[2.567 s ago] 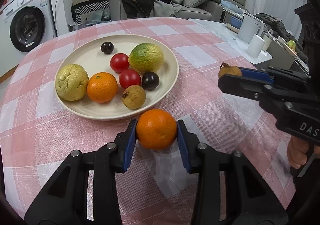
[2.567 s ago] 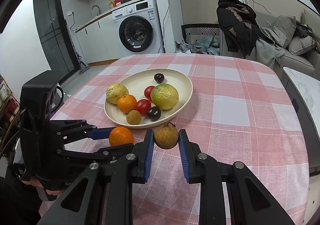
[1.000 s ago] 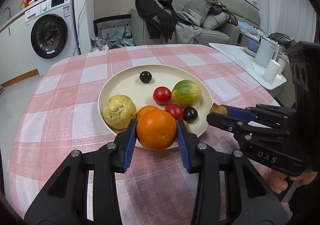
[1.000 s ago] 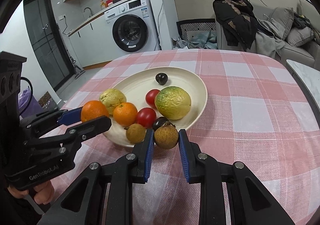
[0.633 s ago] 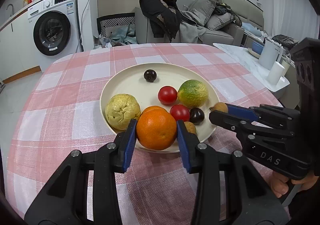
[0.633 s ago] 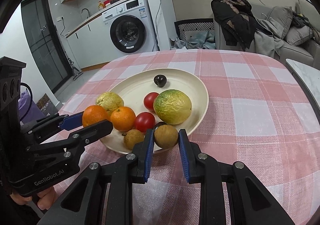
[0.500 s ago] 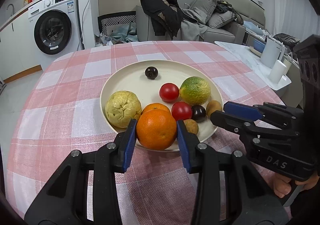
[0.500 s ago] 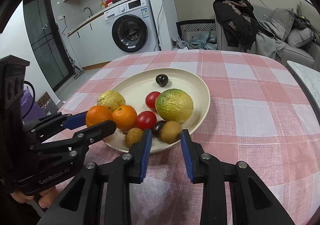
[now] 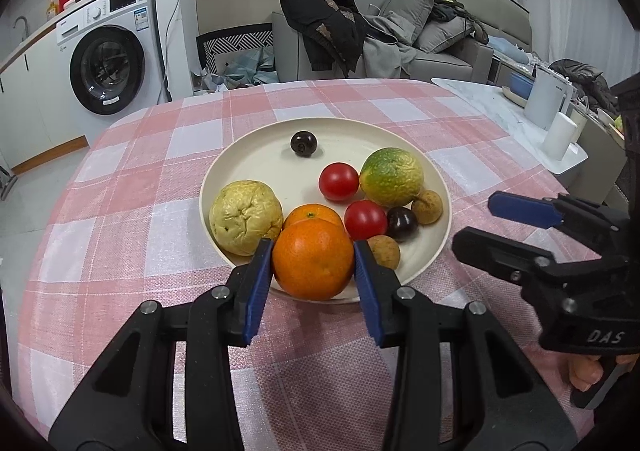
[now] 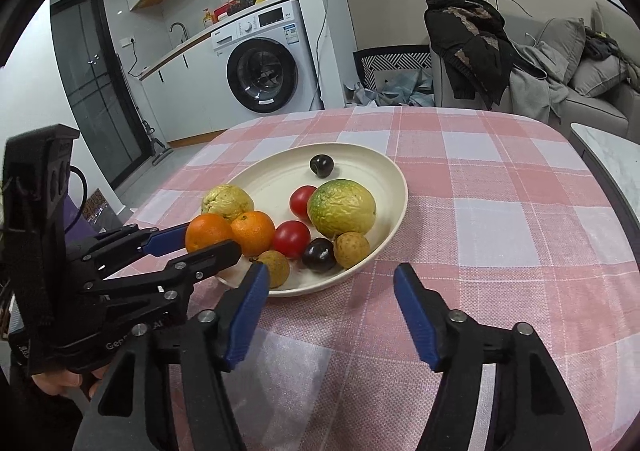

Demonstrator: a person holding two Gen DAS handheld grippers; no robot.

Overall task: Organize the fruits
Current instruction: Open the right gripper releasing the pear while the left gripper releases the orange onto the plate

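My left gripper [image 9: 314, 271] is shut on an orange [image 9: 313, 259] and holds it over the near rim of a cream plate [image 9: 248, 139]. On the plate lie a second orange [image 9: 310, 213], a wrinkled yellow fruit [image 9: 245, 215], two red tomatoes, a green-yellow citrus [image 9: 391, 175], two dark plums and two small brown fruits. One brown fruit [image 10: 352, 249] lies by the plate's right rim [image 10: 396, 179], next to a plum. The jaws of my right gripper [image 10: 328, 291] are opening just short of that rim, with nothing between them. It shows at the right of the left wrist view [image 9: 478, 223].
A pink checked cloth [image 9: 120, 251] covers the round table. A marble side table with white containers [image 9: 548, 107] stands at the right. Behind are a washing machine [image 9: 108, 69] and a sofa with clothes. A hand [image 10: 60, 381] grips the left tool.
My right gripper's jaws have opened and let go of the small brown fruit, which now rests on the plate beside a plum. The left gripper still grips its orange.
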